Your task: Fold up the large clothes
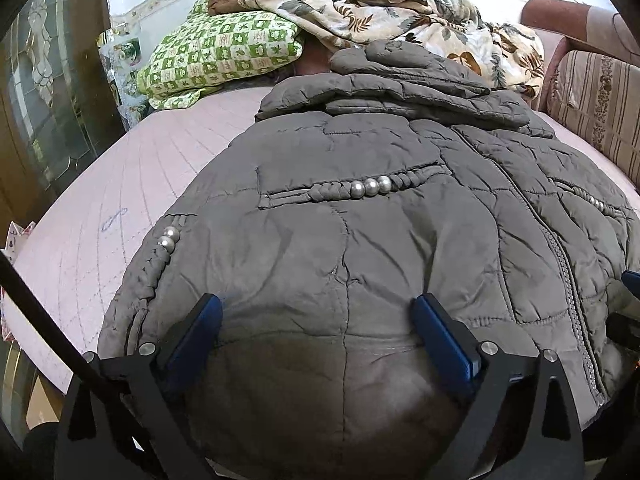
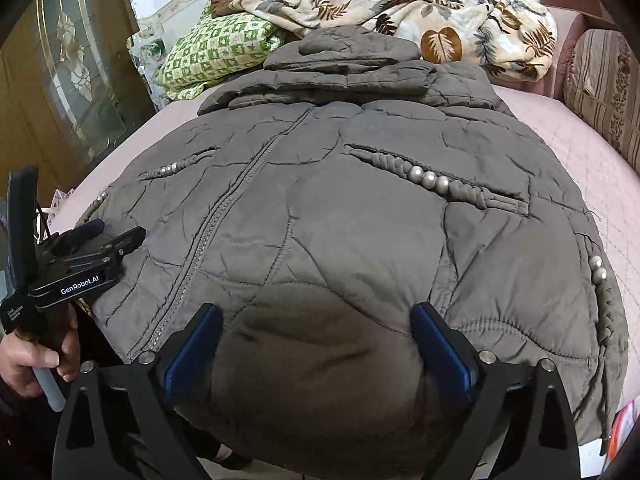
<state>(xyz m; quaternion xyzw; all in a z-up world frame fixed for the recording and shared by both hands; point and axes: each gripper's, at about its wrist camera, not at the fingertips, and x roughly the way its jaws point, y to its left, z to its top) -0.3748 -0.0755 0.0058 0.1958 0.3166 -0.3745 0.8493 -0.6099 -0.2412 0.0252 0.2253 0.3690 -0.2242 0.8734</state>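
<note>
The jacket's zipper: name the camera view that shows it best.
The right wrist view. There the zipper runs unbroken down the grey quilted jacket, from the collar to the hem. In the left wrist view the zipper curves along the picture's right edge, stretched by the fisheye.

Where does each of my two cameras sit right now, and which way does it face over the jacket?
Left wrist: on the left gripper, angled down at the grey jacket left of its zipper; own fingers spread open.
Right wrist: on the right gripper, angled down at the same jacket right of the zipper; fingers open, and the person's hand shows at the left edge.
Shared: jacket, green checked pillow, leaf-print blanket.
</note>
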